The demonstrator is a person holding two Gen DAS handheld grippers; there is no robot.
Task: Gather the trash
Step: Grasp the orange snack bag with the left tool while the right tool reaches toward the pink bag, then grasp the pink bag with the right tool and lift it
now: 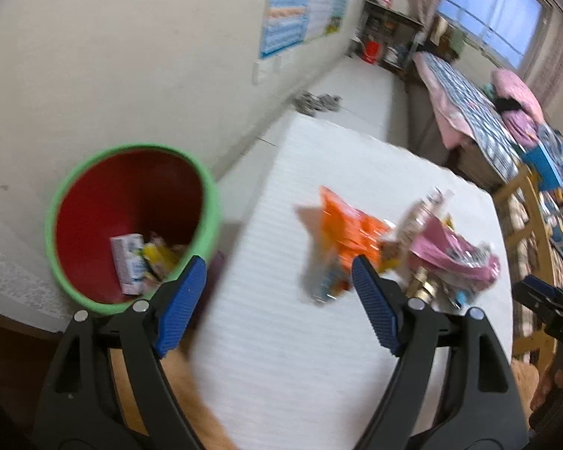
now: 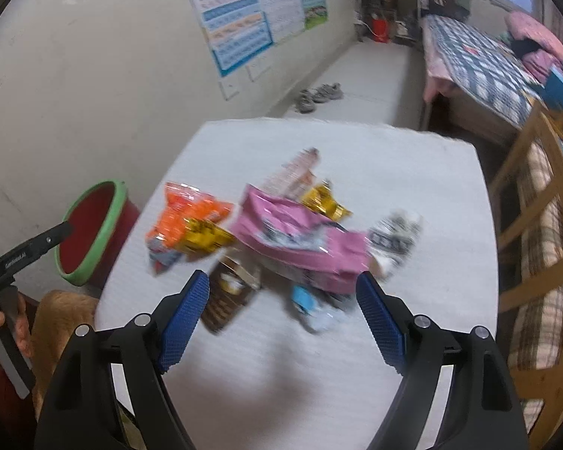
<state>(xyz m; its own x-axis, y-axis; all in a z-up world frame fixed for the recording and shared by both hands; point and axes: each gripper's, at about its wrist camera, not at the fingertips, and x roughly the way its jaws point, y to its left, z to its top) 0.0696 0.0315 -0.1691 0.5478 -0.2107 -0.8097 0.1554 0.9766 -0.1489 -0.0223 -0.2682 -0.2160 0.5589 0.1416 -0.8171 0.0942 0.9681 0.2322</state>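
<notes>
A pile of wrappers lies on the white table: an orange bag, a pink bag, gold wrappers, a brown packet and a blue-white piece. The orange bag and pink bag also show in the left wrist view. A red bin with a green rim stands left of the table, holding a small carton and wrappers. My left gripper is open and empty between bin and pile. My right gripper is open and empty just short of the pile.
A wall with posters is behind the bin. A bed and a wooden chair stand to the right. Shoes lie on the floor beyond the table. The bin also shows in the right wrist view.
</notes>
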